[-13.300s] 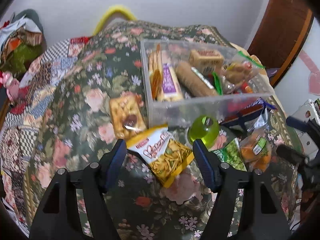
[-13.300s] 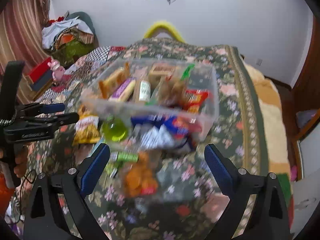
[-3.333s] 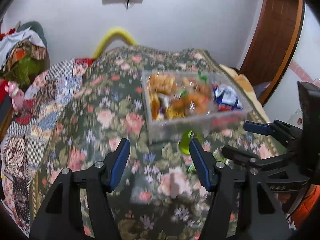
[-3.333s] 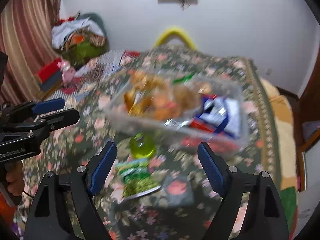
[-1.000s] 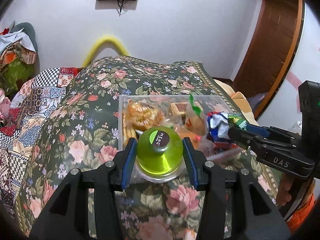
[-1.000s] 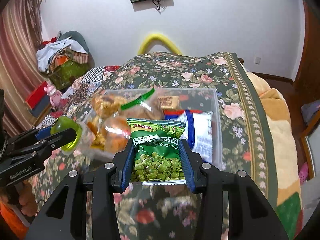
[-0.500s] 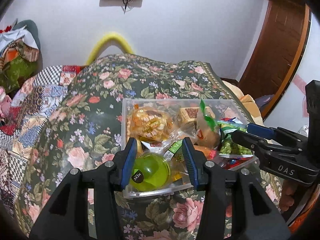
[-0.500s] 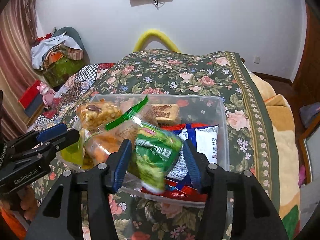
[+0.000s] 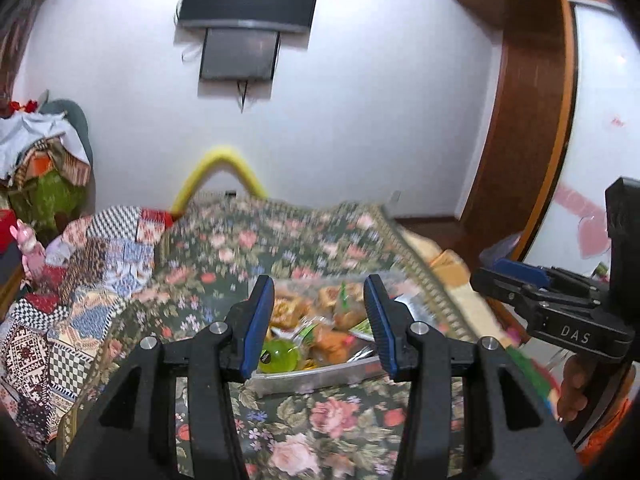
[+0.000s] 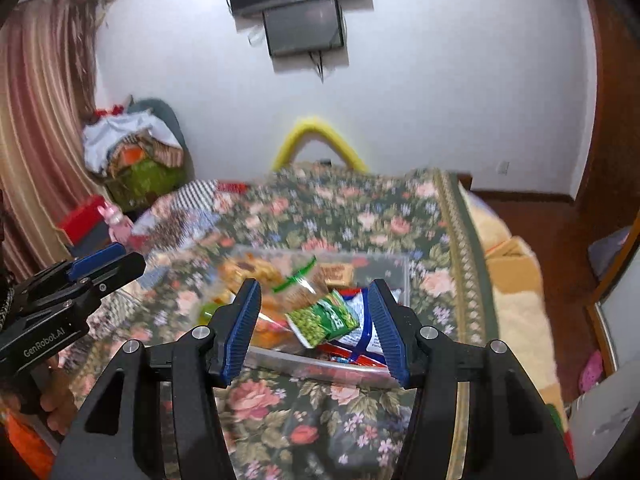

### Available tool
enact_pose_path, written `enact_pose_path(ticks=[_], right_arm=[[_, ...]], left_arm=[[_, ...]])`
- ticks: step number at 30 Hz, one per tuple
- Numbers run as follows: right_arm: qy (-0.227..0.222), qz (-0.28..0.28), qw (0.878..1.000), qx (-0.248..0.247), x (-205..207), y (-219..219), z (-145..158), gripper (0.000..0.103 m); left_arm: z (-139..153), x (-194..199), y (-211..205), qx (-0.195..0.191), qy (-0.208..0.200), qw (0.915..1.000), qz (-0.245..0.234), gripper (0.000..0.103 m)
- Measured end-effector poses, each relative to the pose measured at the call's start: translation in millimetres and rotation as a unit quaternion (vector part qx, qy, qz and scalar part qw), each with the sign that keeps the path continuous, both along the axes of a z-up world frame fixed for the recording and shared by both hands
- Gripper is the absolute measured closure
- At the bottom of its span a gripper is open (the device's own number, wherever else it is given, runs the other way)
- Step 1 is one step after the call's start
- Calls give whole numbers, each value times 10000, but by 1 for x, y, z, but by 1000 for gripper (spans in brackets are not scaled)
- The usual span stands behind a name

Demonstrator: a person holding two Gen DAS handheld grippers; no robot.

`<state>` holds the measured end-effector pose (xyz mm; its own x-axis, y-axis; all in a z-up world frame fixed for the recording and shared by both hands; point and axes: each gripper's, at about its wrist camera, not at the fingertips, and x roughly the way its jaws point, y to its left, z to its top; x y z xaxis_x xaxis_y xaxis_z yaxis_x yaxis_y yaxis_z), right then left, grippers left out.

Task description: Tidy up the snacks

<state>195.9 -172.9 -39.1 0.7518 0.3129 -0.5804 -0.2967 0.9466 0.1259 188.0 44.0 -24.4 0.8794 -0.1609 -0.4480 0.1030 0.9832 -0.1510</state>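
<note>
Left wrist view has the left gripper (image 9: 318, 326) with its blue fingers (image 9: 258, 324) apart and nothing between them, raised over the near edge of the clear bin (image 9: 316, 376). Beyond the fingers the green jelly cup (image 9: 279, 356) lies inside the bin at its near left corner, among orange and yellow packets that blur together. Right wrist view shows the right gripper (image 10: 314, 326) likewise spread and empty, its fingers framing the pea packet (image 10: 326, 318), which lies tilted on top of the heap in the bin (image 10: 320, 364), next to a blue-and-white bag (image 10: 366, 326). Each gripper also appears in the other's view, held off to the side above the floral bedspread (image 10: 320, 404). Judging by what shows, the task looks close to finished: the snacks in sight are all in the bin, and the spread around it shows no loose packet. That cannot be settled, though, since the gripper bodies cover the near part of the bed, motion blur smears the bin's contents and far rim, and a green and yellow smudge (image 9: 528, 372) at the right of the left wrist view is too blurred to name.
</note>
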Motion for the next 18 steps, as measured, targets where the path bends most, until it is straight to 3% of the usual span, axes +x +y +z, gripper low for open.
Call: enact_pose_path(ticks=[4, 6, 10, 15, 18], right_arm=[[-443, 36, 9989, 122, -44, -5, 37, 50], [-617, 46, 9980, 145, -60, -6, 47, 44], [-978, 39, 9951, 157, -95, -6, 66, 36], [-1202, -9, 9926, 159, -118, -4, 71, 18], [-1289, -54, 9915, 137, -126, -3, 71, 9]], left_arm=[[31, -43, -5, 3, -425, 9991, 3, 56], [42, -61, -8, 57, -600, 9982, 14, 55], [57, -94, -13, 79, -903, 9959, 41, 37], [64, -117, -16, 136, -1058, 9942, 118, 18], [62, -123, -18, 225, -1109, 9935, 157, 14]])
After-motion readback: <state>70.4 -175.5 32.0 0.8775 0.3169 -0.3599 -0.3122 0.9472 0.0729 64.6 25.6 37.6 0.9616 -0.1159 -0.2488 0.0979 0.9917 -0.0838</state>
